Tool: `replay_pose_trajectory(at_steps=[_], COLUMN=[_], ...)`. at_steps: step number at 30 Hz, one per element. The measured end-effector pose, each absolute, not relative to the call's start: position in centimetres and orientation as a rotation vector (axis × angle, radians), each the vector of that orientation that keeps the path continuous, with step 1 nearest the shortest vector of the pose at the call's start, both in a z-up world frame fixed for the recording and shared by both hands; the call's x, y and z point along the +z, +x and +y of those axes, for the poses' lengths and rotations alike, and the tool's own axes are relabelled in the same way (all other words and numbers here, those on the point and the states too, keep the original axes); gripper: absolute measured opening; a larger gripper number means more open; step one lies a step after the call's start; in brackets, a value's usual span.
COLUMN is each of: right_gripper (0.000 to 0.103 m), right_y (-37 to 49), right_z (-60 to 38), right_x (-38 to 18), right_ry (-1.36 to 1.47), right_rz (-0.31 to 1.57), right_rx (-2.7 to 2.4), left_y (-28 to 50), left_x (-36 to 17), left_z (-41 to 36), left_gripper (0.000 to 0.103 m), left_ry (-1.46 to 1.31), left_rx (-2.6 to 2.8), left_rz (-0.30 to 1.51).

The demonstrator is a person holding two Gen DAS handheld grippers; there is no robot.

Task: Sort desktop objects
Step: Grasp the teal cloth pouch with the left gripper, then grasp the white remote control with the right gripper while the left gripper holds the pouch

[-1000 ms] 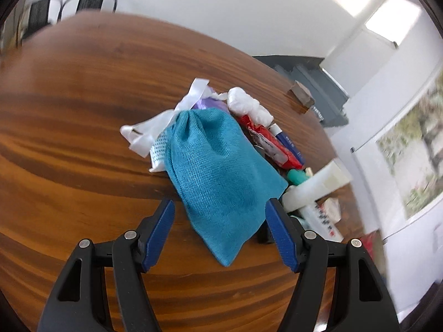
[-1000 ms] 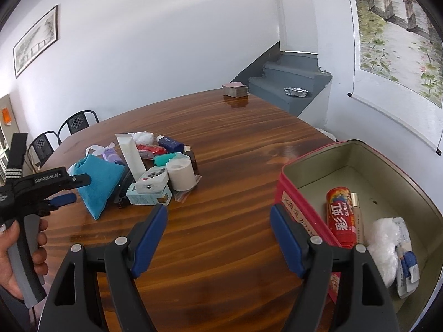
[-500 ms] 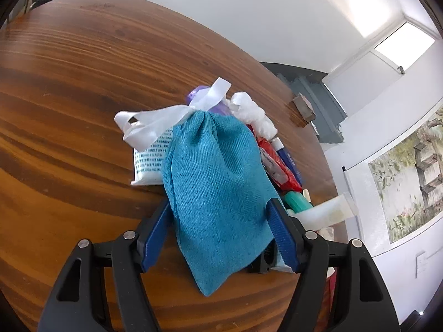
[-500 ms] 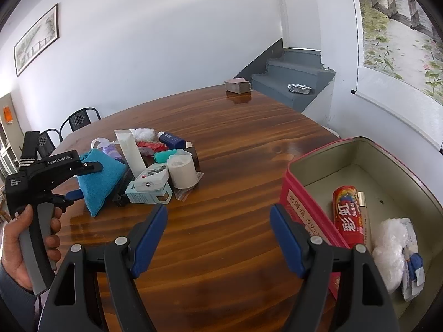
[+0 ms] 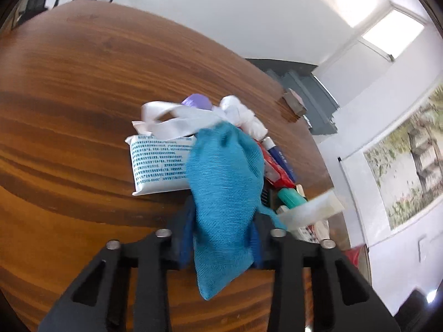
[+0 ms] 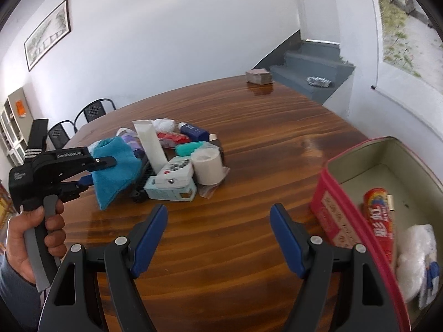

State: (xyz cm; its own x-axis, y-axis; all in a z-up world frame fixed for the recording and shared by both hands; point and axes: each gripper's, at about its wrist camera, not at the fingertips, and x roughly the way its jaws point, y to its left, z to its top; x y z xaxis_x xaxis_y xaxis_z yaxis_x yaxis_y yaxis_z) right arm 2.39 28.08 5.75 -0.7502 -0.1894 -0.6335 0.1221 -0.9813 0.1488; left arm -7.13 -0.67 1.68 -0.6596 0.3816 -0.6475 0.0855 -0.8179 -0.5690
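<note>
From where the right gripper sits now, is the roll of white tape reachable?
Probably yes. The right gripper is open and empty, and only bare table lies between it and the white tape roll. The left gripper, shut on the blue pouch, stays off to the side.

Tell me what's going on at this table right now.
A person is sorting clutter on a wooden table with two handheld grippers. The left gripper is shut on a teal cloth pouch, holding it at the pile of small items. The right gripper hangs open and empty near a red tin, which already holds a red tube and a white wad.
</note>
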Motion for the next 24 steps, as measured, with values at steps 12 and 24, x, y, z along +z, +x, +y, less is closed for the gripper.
replay_pose_trajectory(at_steps=[12,24], right_gripper=[0.080,0.062], right_y=[-1.1,-5.5], right_z=[25.2,22.2], right_x=[5.7,3.7], right_ry=[1.079,1.196], right_rz=[-0.136,-0.070], right_rx=[-2.683,-2.629], left_y=[-3.0,-1.1], left_x=[2.7,2.6], left_z=[-2.8,-3.1], left_gripper=[0.025,0.026], left_ry=[-1.225,-1.258], left_rx=[2.586,2.543], left_rz=[-0.624,-0.510])
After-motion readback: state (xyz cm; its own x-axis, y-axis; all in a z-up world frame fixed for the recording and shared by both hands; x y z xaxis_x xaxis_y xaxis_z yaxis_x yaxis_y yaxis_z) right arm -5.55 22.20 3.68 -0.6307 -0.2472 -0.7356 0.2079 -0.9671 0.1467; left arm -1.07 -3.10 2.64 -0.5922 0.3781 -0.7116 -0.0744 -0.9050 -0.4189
